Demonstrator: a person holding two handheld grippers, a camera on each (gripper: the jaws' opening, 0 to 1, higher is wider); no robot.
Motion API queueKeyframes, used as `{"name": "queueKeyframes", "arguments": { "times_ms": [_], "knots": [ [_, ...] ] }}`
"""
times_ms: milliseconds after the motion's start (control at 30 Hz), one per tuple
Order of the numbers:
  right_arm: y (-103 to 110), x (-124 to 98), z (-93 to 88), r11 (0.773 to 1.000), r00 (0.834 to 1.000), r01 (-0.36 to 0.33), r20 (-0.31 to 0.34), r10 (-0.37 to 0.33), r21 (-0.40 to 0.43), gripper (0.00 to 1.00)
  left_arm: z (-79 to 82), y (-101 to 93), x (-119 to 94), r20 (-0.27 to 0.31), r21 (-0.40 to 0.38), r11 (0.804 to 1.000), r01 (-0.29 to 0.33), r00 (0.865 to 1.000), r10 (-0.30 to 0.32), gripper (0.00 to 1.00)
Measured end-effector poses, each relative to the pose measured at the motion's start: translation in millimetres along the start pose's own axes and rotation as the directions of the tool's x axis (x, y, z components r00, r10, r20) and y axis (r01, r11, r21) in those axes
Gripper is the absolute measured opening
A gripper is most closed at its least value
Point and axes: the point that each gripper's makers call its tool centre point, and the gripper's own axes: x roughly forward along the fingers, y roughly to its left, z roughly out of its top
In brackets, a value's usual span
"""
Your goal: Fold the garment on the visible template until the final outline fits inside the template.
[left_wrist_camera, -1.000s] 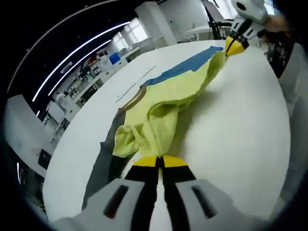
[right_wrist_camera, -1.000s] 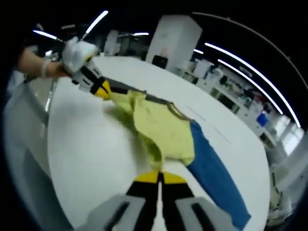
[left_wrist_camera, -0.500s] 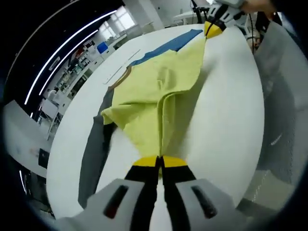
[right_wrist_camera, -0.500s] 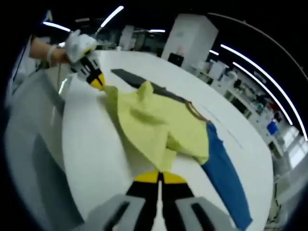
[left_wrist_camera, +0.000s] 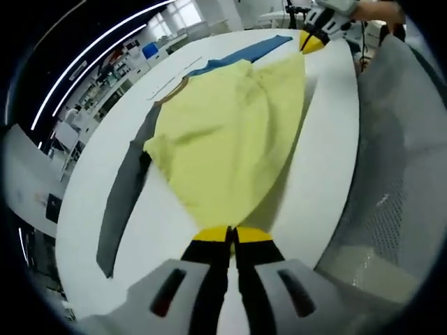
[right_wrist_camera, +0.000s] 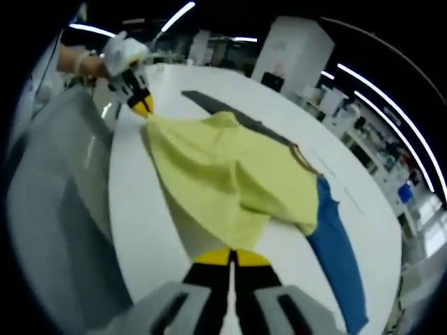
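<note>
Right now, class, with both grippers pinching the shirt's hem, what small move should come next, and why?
Probably carry the hem forward toward the collar and lay it down. Both the left gripper and right gripper are shut on the shirt, holding the yellow body lifted and stretched above the table, near its edge.

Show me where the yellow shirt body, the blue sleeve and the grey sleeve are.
yellow shirt body [left_wrist_camera: 230,139]: left gripper view, middle of the raised yellow cloth.
blue sleeve [right_wrist_camera: 339,255]: right gripper view, midway along the sleeve.
grey sleeve [left_wrist_camera: 120,202]: left gripper view, midway along the sleeve.
</note>
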Motion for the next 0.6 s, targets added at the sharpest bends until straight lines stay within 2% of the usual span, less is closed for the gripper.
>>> {"name": "queueKeyframes", "arguments": {
  "times_ms": [200, 300, 600],
  "knots": [
    [12.9, -3.3, -13.5, 1.000, 0.999, -0.013, -0.034, 0.013, 0.002, 0.00, -8.6, -8.3, -1.9, -0.023, -0.009, 1.000, 0.019, 1.000, -0.019, 0.00],
    [20.5, -1.2, -19.4, 0.999, 0.999, -0.026, -0.037, 0.028, 0.039, 0.00, -11.4, -10.2, 0.1, -0.029, -0.011, 1.000, 0.018, 0.999, -0.018, 0.00],
    [37.2, -4.8, -19.0, 0.997, 0.997, -0.063, -0.050, 0.065, 0.053, 0.00, -17.1, -14.8, -0.2, -0.048, -0.012, 0.999, 0.035, 0.998, -0.036, 0.00]
  ]
}}
